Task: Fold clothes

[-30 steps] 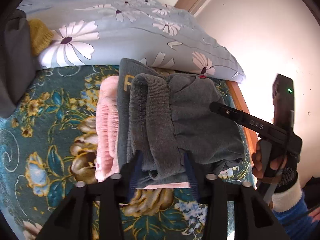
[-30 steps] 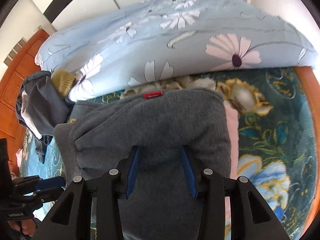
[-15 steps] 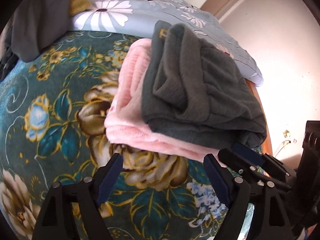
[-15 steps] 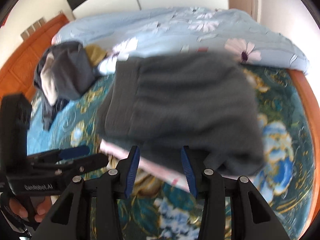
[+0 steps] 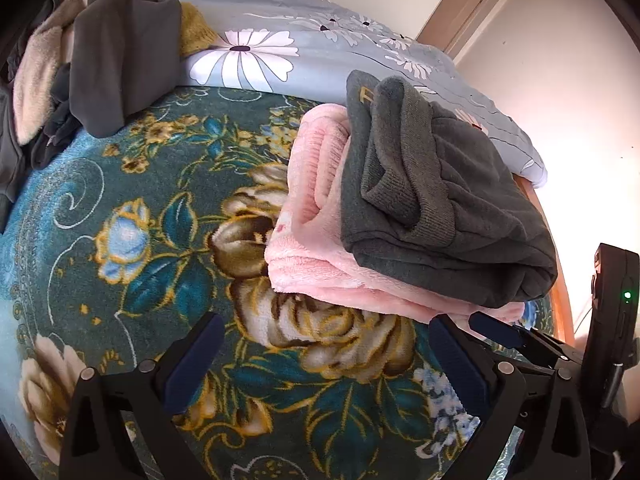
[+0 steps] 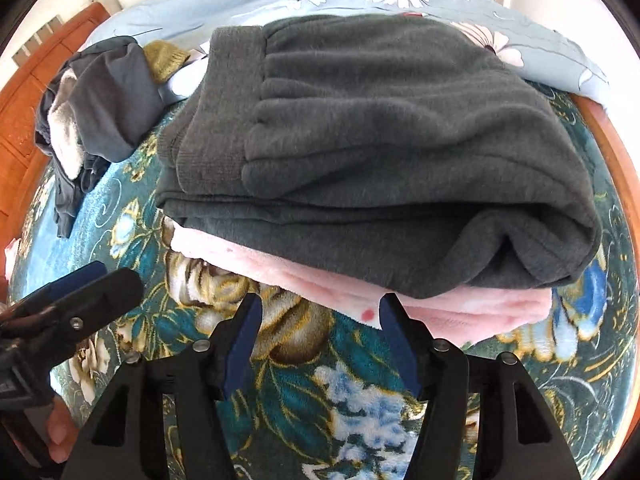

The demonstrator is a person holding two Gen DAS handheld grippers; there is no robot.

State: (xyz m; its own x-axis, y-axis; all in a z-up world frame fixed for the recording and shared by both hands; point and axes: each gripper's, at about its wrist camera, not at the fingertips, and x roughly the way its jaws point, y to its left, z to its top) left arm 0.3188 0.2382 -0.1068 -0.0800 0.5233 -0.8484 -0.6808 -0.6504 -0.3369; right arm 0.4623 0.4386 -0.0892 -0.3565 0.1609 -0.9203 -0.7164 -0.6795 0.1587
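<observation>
One big teal floral blanket [image 5: 132,216] covers the bed, with one pale blue daisy-print duvet [image 5: 320,48] along the far side and a wooden bed frame [image 6: 24,120] at the edge. One messy pile of unfolded clothes [image 5: 104,64] sits in the corner. Two folded pieces are stacked: grey sweater [image 6: 380,140] on top of a pink fleece [image 5: 316,200]. Left gripper [image 5: 324,364] jaws are wide and opening, right gripper [image 6: 320,336] jaws also opening, both empty over the blanket.

Both claws point steeply down, L claw [image 5: 326,354] and R claw [image 6: 320,336] jaws opening, nothing between.
</observation>
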